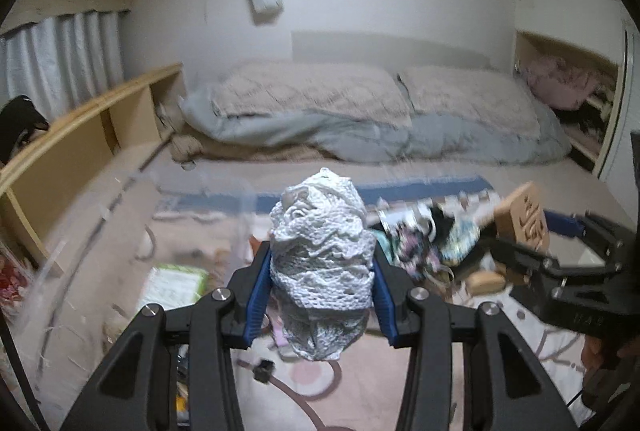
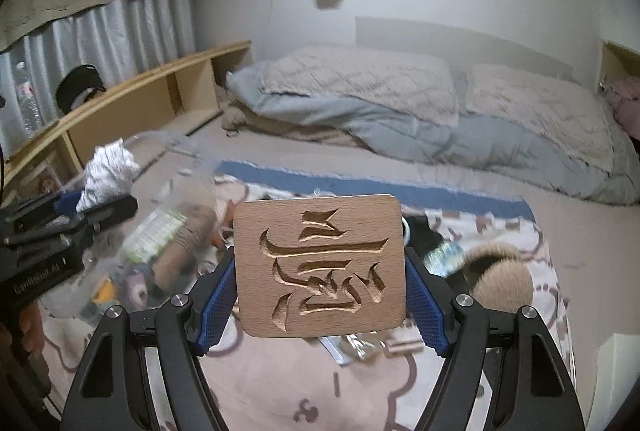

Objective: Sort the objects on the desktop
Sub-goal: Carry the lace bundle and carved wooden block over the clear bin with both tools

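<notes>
My left gripper (image 1: pixel 322 283) is shut on a roll of white lace ribbon (image 1: pixel 320 255) and holds it up above the pink patterned cloth (image 1: pixel 360 383). My right gripper (image 2: pixel 320 295) is shut on a wooden block with a carved character (image 2: pixel 320 267), held upright above the same cloth (image 2: pixel 280 383). Each gripper shows in the other's view: the right one with the block (image 1: pixel 524 219) at the right, the left one with the lace (image 2: pixel 106 175) at the left.
A clear plastic container (image 2: pixel 160 227) with small items stands at the left. A beige fluffy ball (image 2: pixel 500 279), foil packets (image 2: pixel 356 347) and patterned fabric (image 1: pixel 416 243) lie on the cloth. Behind are a bed with grey bedding (image 2: pixel 440 119) and a low wooden shelf (image 2: pixel 132 103).
</notes>
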{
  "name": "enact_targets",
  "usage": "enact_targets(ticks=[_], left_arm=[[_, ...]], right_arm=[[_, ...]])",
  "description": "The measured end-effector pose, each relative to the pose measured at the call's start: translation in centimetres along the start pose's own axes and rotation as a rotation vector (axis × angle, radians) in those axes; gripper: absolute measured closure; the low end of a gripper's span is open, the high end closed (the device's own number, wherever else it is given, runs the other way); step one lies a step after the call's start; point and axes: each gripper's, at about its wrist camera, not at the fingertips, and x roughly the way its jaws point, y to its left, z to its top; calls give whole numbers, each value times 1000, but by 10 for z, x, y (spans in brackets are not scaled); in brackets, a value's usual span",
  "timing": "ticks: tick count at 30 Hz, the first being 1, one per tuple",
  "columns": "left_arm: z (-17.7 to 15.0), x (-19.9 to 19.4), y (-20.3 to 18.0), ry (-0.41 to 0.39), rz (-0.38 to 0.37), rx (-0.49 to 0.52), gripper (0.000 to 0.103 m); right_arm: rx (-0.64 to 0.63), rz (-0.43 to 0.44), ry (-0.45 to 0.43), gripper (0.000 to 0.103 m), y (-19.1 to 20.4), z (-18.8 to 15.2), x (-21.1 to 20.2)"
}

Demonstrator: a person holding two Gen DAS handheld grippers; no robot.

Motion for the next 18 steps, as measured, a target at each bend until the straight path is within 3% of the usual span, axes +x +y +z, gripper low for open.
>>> enact_targets(ticks=[8,18], left_arm=[[21,-41,44,-104,63,-38,58],[18,-63,103,-140,166,-88,58]], right_arm=[[-34,52,-61,26,34,29,-6],[-75,122,-136,26,81,69,-5]])
